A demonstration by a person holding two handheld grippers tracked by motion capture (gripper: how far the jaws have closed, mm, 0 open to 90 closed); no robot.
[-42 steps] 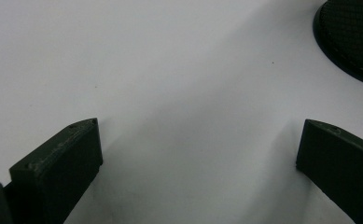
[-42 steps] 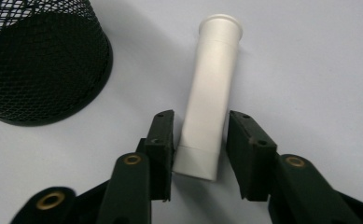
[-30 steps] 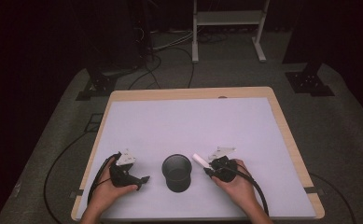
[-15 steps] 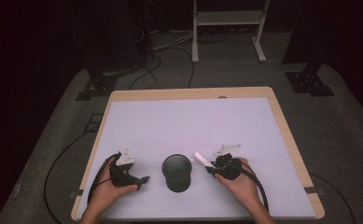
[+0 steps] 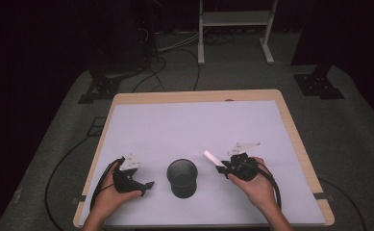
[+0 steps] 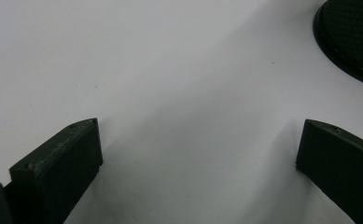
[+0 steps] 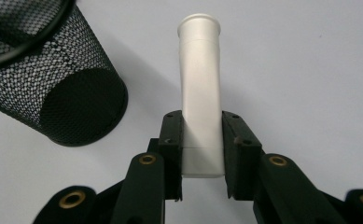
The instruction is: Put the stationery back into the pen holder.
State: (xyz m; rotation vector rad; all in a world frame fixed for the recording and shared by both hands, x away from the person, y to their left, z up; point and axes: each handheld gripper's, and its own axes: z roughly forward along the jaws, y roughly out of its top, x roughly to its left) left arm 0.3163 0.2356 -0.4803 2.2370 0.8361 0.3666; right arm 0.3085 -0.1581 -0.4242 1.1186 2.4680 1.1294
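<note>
Right gripper view: the right gripper [image 7: 202, 140] is clamped on a white tube [image 7: 200, 93], whose long axis runs straight out from the jaws. The mesh cup [image 5: 182, 177] stands on the worktop [image 5: 194, 125], just left of the tube's free end. The left gripper [image 6: 198, 154], wide open and empty, rests left of the cup, so the right hand is better placed.

Round black wire-mesh cup [image 7: 53, 88]: fine perforated pattern, solid black rim. Plain white plastic tube [image 7: 200, 88], unpatterned. White tabletop [image 5: 194, 125] with pale wood edge; black right hand-held gripper [image 7: 201, 140].
</note>
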